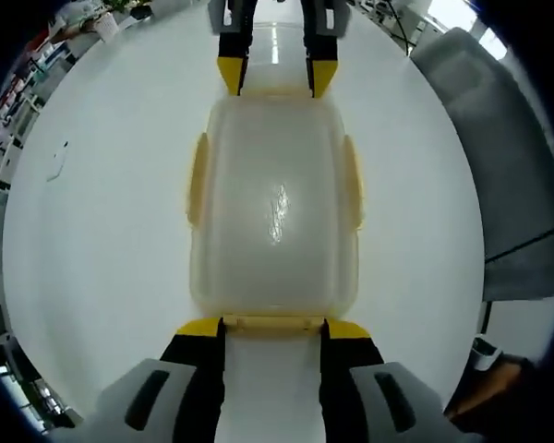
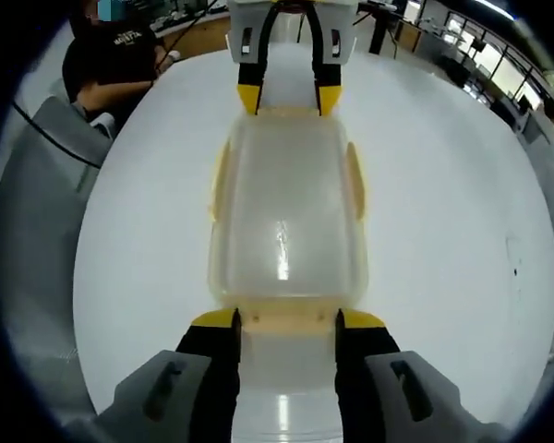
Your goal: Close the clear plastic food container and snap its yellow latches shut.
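Left gripper view: the container (image 1: 275, 208) lies on the white table (image 1: 111, 231), lid on, its long axis running away from the camera. The left gripper (image 1: 273, 328) stands at the near short end, jaws spread apart, yellow tips right at the container's near corners and flanking the end latch (image 1: 273, 322), a pale yellow strip between them. Whether the tips press on the plastic cannot be made out. The side latches (image 1: 198, 180) show as yellow tabs along both long edges, lying against the walls; whether they are snapped is not clear. At the far end the right gripper (image 1: 275, 78) comes in from the top, jaws also spread, tips at the far corners; its body is cut off by the view's edge. Glare on the lid hides what is inside. A grey chair (image 1: 499, 157) stands to the right, partly cut off; shelves on the far left are blurred.

Right gripper view: the same container (image 2: 286, 217) from the opposite end. The right gripper (image 2: 287, 321) holds its jaws wide, tips at the near corners on either side of the end latch (image 2: 287, 318). The left gripper (image 2: 288, 99) sits at the far end, jaws apart. Side latches (image 2: 354, 180) lie close to the walls. A person (image 2: 111, 69) sits beyond the table (image 2: 443, 231) at upper left, mostly cut off, and a grey chair (image 2: 37, 221) fills the left side.
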### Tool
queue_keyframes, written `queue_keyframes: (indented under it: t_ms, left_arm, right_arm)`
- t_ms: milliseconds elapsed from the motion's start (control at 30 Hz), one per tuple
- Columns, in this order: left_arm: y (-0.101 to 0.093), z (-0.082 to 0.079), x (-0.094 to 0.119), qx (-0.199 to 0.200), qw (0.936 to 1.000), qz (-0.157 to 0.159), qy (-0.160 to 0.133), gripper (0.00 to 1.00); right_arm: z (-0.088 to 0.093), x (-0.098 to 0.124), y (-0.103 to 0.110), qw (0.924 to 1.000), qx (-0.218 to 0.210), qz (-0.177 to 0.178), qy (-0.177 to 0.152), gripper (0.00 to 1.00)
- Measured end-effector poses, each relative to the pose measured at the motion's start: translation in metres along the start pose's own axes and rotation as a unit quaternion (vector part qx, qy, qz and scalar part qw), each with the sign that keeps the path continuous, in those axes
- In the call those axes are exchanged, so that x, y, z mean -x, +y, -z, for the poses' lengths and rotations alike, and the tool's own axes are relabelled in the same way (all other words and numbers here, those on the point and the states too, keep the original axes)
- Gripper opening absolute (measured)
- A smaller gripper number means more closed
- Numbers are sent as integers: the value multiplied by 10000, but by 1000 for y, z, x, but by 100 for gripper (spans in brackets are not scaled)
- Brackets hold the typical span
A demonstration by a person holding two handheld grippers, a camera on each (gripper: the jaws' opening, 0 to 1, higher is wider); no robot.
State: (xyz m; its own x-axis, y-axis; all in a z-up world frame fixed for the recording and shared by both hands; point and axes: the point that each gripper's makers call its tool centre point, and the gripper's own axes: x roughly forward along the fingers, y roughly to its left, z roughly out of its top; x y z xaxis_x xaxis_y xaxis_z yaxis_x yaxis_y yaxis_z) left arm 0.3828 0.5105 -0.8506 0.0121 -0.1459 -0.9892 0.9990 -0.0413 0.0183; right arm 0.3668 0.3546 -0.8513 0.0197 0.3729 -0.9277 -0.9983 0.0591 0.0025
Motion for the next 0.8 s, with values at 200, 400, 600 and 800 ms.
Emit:
queue_keyframes:
  t_ms: [200, 400, 600, 800]
  left_arm:
    - [0, 0, -2, 65, 9991, -36, 409, 33]
    - [-2, 3, 1, 13, 9998, -57, 209, 33]
    - [-12, 0, 2, 117, 9996, 140, 234, 33]
    - [-21, -4, 20, 248, 9996, 95, 130, 33]
  right_arm:
    - [0, -1, 0, 10000, 12, -10, 26, 36]
    - [0, 1, 0, 9998, -6, 10, -189, 36]
    - [0, 3, 8, 9999, 127, -87, 25, 36]
    - [-3, 20, 14, 9998, 132, -142, -111, 36]
